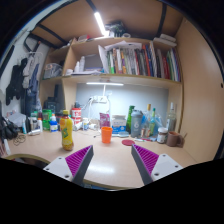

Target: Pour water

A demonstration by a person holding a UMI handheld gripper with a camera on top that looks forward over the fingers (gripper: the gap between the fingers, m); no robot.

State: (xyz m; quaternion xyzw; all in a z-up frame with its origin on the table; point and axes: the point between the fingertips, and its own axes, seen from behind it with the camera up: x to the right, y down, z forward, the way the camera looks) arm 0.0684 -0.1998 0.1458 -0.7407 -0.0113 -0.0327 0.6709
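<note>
An orange cup (106, 133) stands on the pale desk (100, 165), well beyond my fingers and about midway between them. A yellow bottle with a red cap (67, 131) stands upright to the cup's left. My gripper (109, 166) is open, its purple pads (146, 160) wide apart with only bare desk between them. Nothing is held.
A flat magenta coaster (129, 143) lies right of the cup. Bottles and jars (140, 123) crowd the desk's back right, more clutter (40, 122) sits at the back left. Bookshelves (135, 62) hang above the desk. A lit lamp (102, 97) stands behind the cup.
</note>
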